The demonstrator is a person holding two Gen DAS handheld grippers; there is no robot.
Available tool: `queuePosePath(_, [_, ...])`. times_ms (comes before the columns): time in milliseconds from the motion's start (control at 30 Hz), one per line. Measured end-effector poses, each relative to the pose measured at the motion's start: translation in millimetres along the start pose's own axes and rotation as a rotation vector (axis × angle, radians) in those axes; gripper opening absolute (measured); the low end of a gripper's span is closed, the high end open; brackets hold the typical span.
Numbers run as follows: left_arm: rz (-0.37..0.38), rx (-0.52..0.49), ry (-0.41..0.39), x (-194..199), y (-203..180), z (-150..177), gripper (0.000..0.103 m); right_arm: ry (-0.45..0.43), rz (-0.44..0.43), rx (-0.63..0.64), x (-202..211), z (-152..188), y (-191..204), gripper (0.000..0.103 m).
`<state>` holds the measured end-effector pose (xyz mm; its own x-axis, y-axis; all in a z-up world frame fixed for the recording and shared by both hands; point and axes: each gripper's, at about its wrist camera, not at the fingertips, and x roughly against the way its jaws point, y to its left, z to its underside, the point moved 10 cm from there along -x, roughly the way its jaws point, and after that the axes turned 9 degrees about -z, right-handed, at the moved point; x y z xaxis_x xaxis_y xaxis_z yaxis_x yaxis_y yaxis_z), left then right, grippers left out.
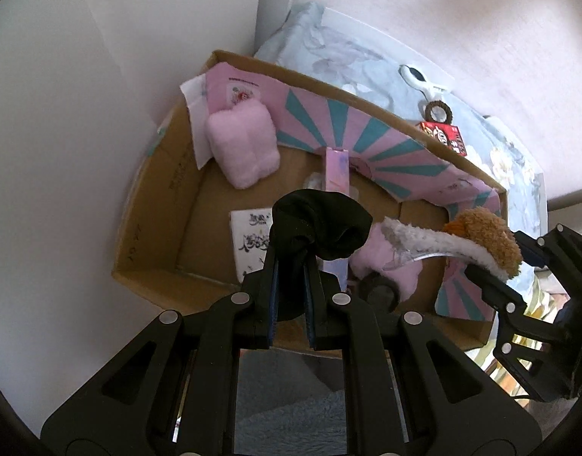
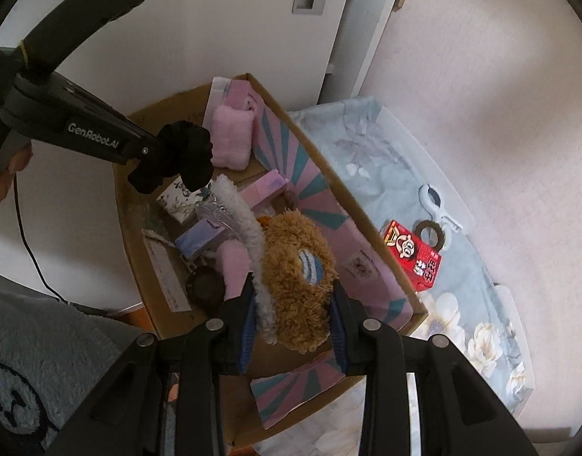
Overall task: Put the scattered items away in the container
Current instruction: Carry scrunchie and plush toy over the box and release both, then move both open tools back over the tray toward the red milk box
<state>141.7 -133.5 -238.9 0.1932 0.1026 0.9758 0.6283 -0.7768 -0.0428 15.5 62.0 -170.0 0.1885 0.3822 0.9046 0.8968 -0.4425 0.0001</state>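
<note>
A cardboard box (image 1: 154, 205) (image 2: 138, 250) with a pink and teal liner stands by the wall. My left gripper (image 1: 291, 262) (image 2: 154, 155) is shut on a black scrunchie (image 1: 321, 224) (image 2: 180, 159) and holds it above the box. My right gripper (image 2: 294, 304) (image 1: 519, 250) is shut on a brown plush toy with a white fluffy band (image 2: 294, 269) (image 1: 484, 235), held over the box's near right side. Inside the box lie a pink pillow (image 1: 241, 144) (image 2: 230, 140), a white printed card (image 1: 252, 239), pink and purple small boxes (image 2: 203, 239) and a dark round item (image 2: 205, 285).
On the floral bedsheet (image 2: 386, 174) beside the box lie a red snack box (image 2: 414, 256) (image 1: 444, 136), a brown ring (image 2: 429, 233) (image 1: 437, 112) and a white clip (image 2: 433, 199) (image 1: 420, 76). A white wall (image 1: 62, 152) stands to the left. A grey fluffy rug (image 2: 32, 342) lies at lower left.
</note>
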Motion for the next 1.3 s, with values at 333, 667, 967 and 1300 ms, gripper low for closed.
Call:
queuePosePath(333, [-0.028, -0.007, -0.083, 18, -3, -7, 0.090, 0.005, -0.009, -0.051, -4, 7, 2, 0.074])
queuePosePath(667, [-0.081, -0.052, -0.190, 52, -15, -30, 0.090, -0.045, 0.042, -0.065, 18, 11, -10, 0.074])
queuePosePath(967, [-0.061, -0.134, -0.230, 65, -46, -44, 0.090, -0.116, 0.060, -0.145, 43, 22, -33, 0.074])
queuePosePath(1300, [-0.043, -0.221, -0.247, 66, -83, -66, 0.090, -0.170, 0.083, -0.270, 61, 39, -75, 0.074])
